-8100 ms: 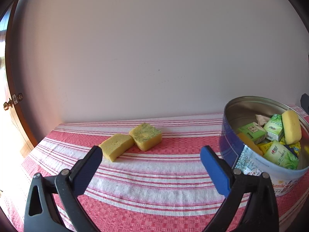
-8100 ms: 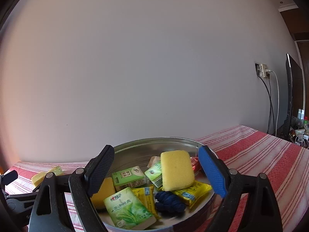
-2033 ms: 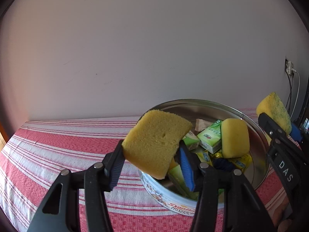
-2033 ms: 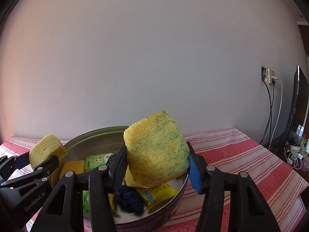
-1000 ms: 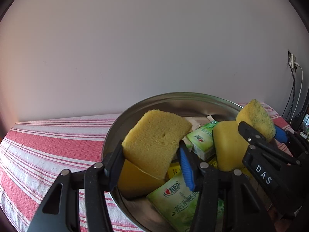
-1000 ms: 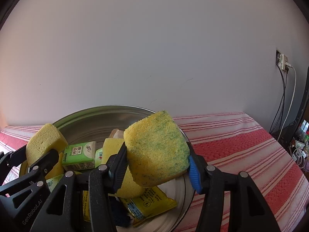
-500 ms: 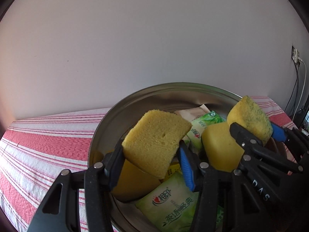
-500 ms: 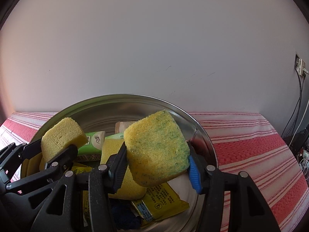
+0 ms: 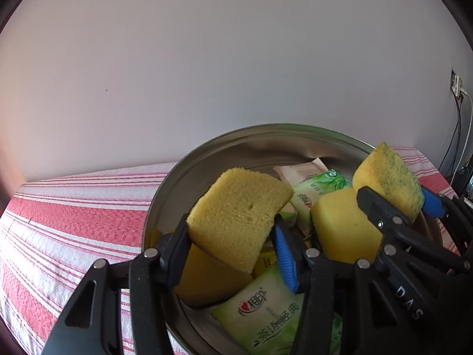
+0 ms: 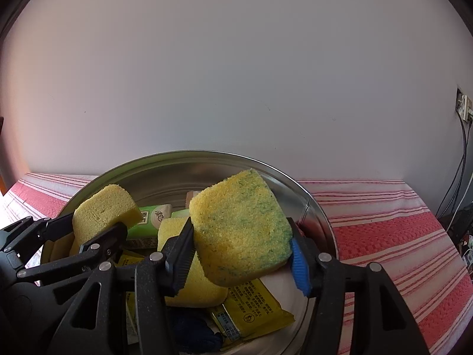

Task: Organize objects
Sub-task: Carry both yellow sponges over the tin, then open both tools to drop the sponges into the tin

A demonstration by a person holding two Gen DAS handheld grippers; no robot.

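Two sponges up over the round metal tin (image 9: 224,151) right now: plain yellow sponge (image 9: 236,216) pinched in the left gripper (image 9: 233,245), green-speckled sponge (image 10: 241,227) clamped in the right gripper (image 10: 242,254). Both hanging just above the pile, grippers nearly side by side. Could easily bump each other on release, or bounce a sponge off the heap and over the rim. Tin pretty stuffed already: another yellow sponge (image 9: 343,227) below, green tissue packs (image 9: 266,310), yellow sachet (image 10: 254,304), something dark blue (image 10: 195,334) underneath. Striped cloth (image 9: 74,216) out left.
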